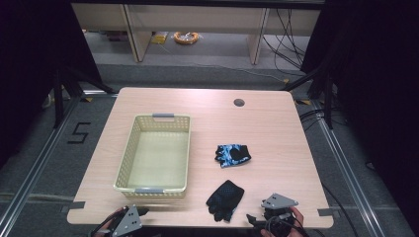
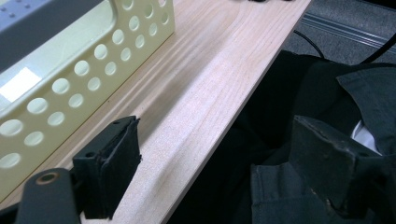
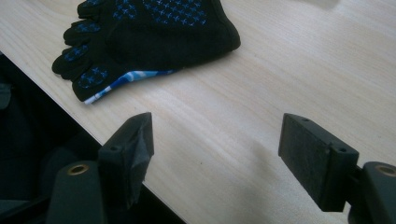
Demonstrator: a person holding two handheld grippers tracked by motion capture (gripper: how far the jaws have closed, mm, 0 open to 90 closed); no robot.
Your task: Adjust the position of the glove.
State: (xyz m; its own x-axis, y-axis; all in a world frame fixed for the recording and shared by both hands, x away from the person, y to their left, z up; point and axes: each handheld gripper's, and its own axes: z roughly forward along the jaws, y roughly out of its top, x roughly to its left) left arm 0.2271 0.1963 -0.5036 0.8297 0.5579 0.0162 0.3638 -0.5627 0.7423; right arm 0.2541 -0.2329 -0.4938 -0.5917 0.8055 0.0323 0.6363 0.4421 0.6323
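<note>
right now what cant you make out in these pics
- Left gripper and right gripper: high view, bodies cut off by the bottom edge.
- Basket: left gripper view, cut off by the top and left edges.
- Black glove: right gripper view, cuff cut off by the top edge.
- Orange thing on the floor: high view, too small to identify.

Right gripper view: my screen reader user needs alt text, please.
Open black jaws of the right gripper hover over the wooden table, nothing between them. A black glove with blue crosses lies ahead at the table's near edge.
</note>
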